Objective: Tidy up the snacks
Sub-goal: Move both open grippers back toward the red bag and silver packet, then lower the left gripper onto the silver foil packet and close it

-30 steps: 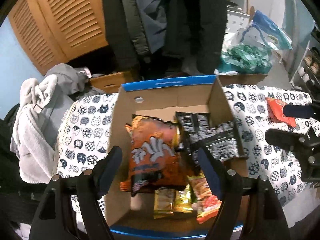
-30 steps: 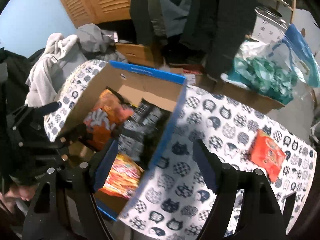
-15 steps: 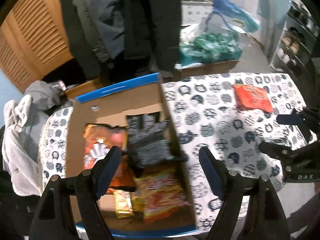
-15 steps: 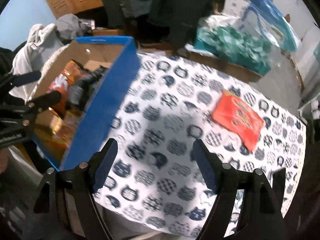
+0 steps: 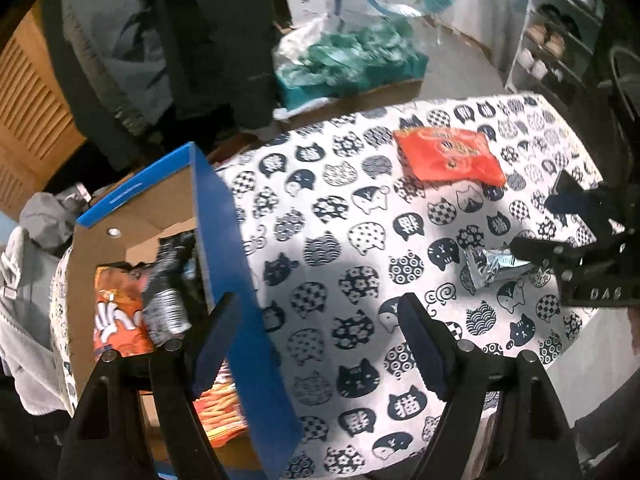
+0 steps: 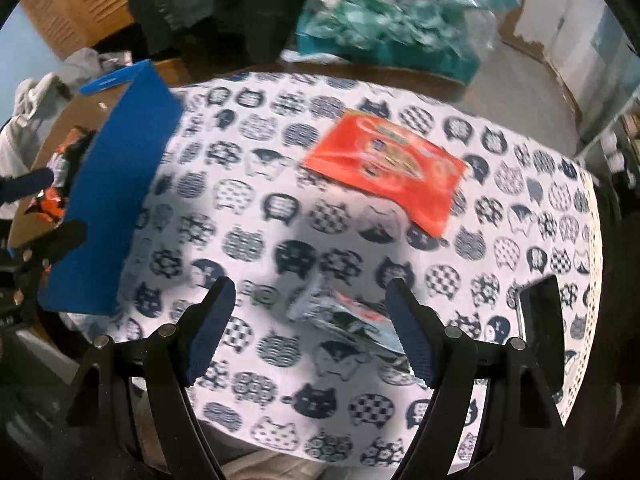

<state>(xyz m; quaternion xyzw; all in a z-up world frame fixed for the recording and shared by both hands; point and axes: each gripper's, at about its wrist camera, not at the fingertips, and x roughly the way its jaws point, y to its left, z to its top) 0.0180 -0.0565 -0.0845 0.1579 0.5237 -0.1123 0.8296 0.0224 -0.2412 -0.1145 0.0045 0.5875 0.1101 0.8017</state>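
Left wrist view: the left gripper [image 5: 320, 336] hangs with jaws apart and empty over the cat-print tablecloth [image 5: 320, 216], straddling the blue wall of the cardboard box [image 5: 224, 240]. That wall hides most of the snack packets [image 5: 120, 320] inside. A red packet [image 5: 448, 156] lies far off.

Right wrist view: the right gripper [image 6: 310, 332] is spread wide above a blurred silvery packet [image 6: 348, 316], apparently not touching it.

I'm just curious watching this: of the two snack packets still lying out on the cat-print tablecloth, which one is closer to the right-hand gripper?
The small silvery packet, crumpled, lying just ahead of the open right gripper. The flat red packet lies farther off across the cloth.
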